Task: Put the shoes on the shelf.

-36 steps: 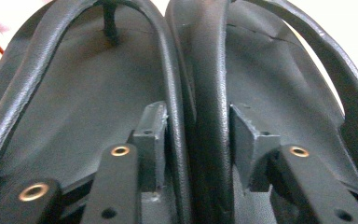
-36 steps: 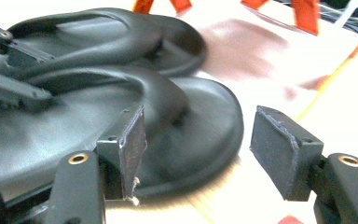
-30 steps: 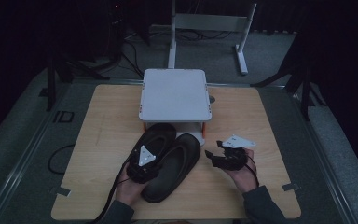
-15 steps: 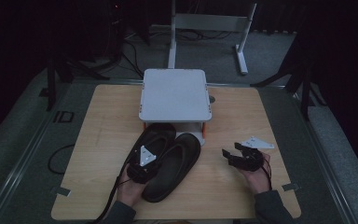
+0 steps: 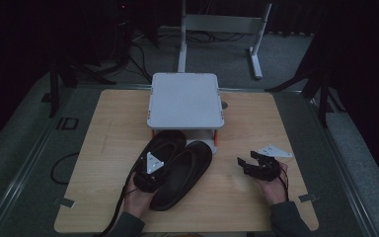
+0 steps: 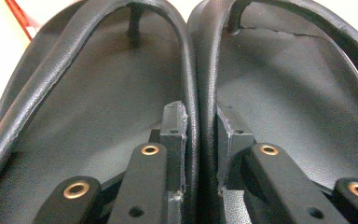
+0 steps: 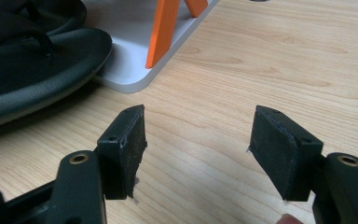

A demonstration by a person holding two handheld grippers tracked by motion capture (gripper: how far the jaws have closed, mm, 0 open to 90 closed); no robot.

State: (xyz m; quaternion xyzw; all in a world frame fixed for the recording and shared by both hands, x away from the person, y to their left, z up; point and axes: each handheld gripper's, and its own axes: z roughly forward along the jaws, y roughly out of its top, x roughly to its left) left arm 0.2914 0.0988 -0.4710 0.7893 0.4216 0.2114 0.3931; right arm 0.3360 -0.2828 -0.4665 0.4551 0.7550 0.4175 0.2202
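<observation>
Two black sandals lie side by side on the wooden table (image 5: pixel 108 128), the left sandal (image 5: pixel 167 142) with its toe under the white stand and the right sandal (image 5: pixel 190 165) beside it. My left gripper (image 6: pixel 200 121) has just been closing, and its pads now press the two inner straps (image 6: pixel 189 70) together between them. From above, the left gripper (image 5: pixel 153 165) sits over the heels of the pair. My right gripper (image 5: pixel 246 159) rests low over bare wood to the right of the sandals. Its jaws (image 7: pixel 198 135) stand open with nothing between them.
A white two-level stand (image 5: pixel 185 98) with orange legs (image 7: pixel 163 32) sits at the table's middle back, its base plate (image 7: pixel 130 70) touching the sandals' toes. Bare wood lies to the left and right. A metal frame (image 5: pixel 217 29) stands on the floor beyond.
My right gripper has moved to the right, away from the sandals. The left hand has stayed over the heels.
</observation>
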